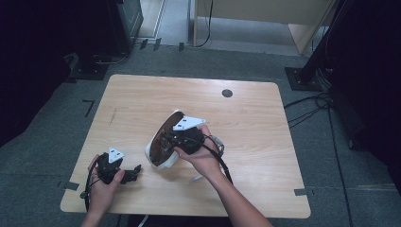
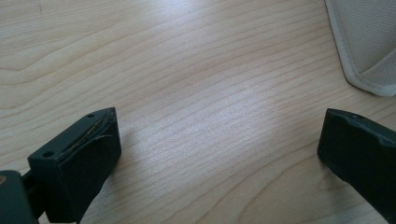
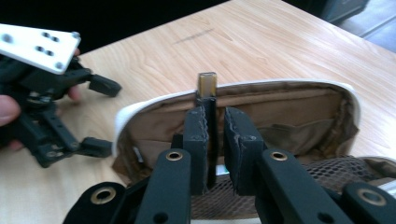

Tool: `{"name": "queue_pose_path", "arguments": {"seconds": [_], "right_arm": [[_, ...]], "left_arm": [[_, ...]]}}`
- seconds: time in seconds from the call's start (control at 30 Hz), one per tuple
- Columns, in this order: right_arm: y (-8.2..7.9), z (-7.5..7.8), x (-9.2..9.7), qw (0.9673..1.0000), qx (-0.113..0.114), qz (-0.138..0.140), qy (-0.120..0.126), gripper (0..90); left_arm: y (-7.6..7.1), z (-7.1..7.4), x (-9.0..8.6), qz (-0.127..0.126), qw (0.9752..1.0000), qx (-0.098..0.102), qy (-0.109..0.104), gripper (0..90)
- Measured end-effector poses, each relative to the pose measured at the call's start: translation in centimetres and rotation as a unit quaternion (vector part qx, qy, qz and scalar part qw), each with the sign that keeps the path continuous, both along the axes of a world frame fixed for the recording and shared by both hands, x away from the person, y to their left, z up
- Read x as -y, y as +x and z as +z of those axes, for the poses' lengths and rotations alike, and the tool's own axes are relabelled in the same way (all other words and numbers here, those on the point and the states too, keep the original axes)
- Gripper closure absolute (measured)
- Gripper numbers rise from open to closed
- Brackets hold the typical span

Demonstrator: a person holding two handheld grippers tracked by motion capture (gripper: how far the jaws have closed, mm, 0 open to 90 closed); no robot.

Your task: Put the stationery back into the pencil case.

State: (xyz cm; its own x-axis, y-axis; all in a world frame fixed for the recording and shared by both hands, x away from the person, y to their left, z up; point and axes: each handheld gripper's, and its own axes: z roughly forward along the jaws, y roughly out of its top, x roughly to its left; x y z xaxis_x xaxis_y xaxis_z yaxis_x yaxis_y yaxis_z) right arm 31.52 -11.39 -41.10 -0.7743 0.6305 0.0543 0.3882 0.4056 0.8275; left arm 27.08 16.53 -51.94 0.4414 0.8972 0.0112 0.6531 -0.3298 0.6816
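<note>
With my right gripper (image 3: 215,126) clamped on a small flat stick (image 3: 207,88) over the open pouch (image 3: 299,112), I next lower it inside, left gripper (image 2: 219,154) idle, open.

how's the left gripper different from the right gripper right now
The left gripper has its jaws spread wide with nothing between them, while the right gripper is shut on a thin flat black piece. The left gripper sits low over bare wooden table, beside the white open case; the right gripper is over that case's brown interior. Both have black jaws and a grey plate on top.
</note>
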Motion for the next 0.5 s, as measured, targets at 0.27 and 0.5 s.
{"name": "queue_pose_path", "arguments": {"seconds": [0.27,0.5], "right_arm": [[0.6,-0.2,0.9,0.9994,0.008,-0.035,0.004,71.6],[-0.2,0.3,0.7,0.9991,0.014,-0.018,0.034,46.2]], "left_arm": [[0.0,0.0,0.0,0.0,1.0,0.0,0.0,0.0],[0.0,0.0,0.0,-0.001,1.0,0.0,0.0,0.0]]}}
